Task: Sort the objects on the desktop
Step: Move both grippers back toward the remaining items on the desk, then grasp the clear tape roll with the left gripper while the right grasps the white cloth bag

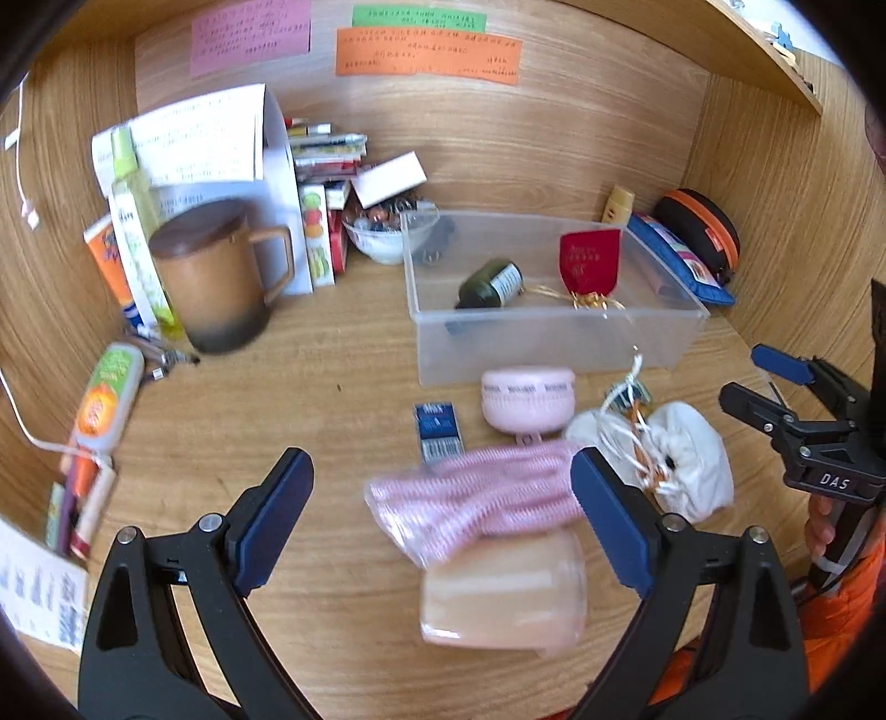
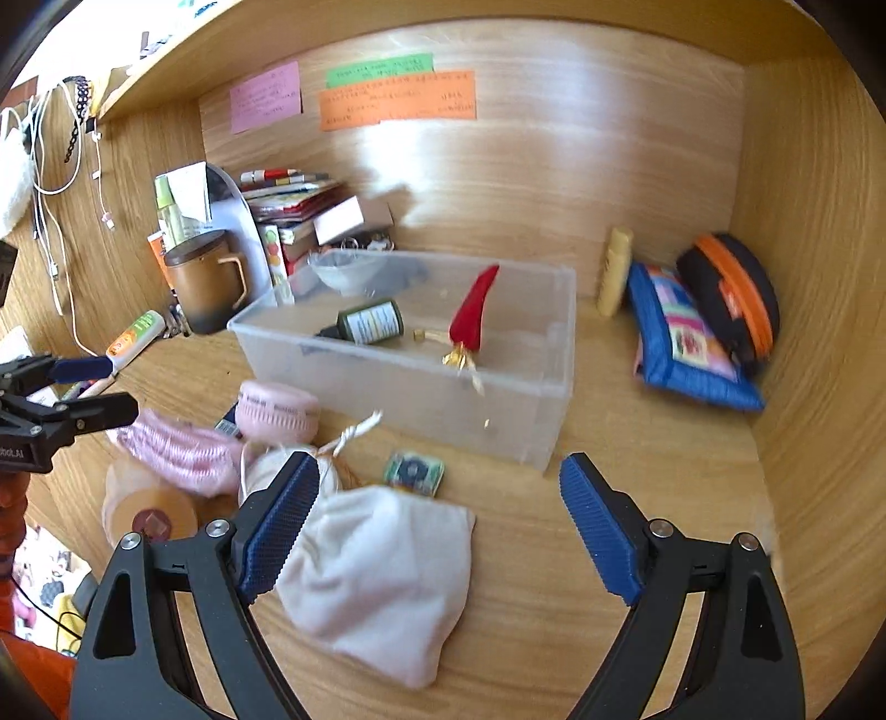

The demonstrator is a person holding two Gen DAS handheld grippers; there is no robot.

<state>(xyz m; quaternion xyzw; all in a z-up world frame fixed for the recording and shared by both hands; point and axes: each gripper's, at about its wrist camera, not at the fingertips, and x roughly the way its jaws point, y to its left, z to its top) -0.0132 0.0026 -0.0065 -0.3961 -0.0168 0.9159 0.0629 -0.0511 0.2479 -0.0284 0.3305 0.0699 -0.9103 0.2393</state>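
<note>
We are looking down onto a wooden desk (image 1: 332, 354) walled in on three sides. A clear plastic bin (image 1: 554, 343) is sitting toward the back; inside it a dark green bottle (image 1: 490, 283) is lying on its side beside a red pouch (image 1: 588, 260) with a gold tassel.

In front of the bin, loose items are lying in a cluster: a pink round case (image 1: 526, 399), a small blue packet (image 1: 437, 429), a pink coiled item in a clear wrapper (image 1: 476, 498), a translucent peach-coloured jar (image 1: 504, 592) on its side, a white cloth drawstring bag (image 2: 382, 576) and a small green-and-blue packet (image 2: 414, 471) just behind the bag.

We are holding the left gripper (image 1: 443, 515) with its jaws standing wide apart and gripping nothing; the pink coiled item and the jar are lying in view between its blue pads, though we cannot tell whether either pad is touching them.

The right gripper (image 2: 437, 520) is likewise spread wide and empty. The cloth bag is lying between its fingers, close against the left pad; actual contact is unclear.

At back left a brown lidded mug (image 1: 219, 271) is standing before stacked boxes and papers. At back right a blue patchwork pouch (image 2: 686, 338) is leaning against a black-and-orange zip case (image 2: 731, 293). Coloured notes (image 1: 426, 52) are stuck on the rear wall.
</note>
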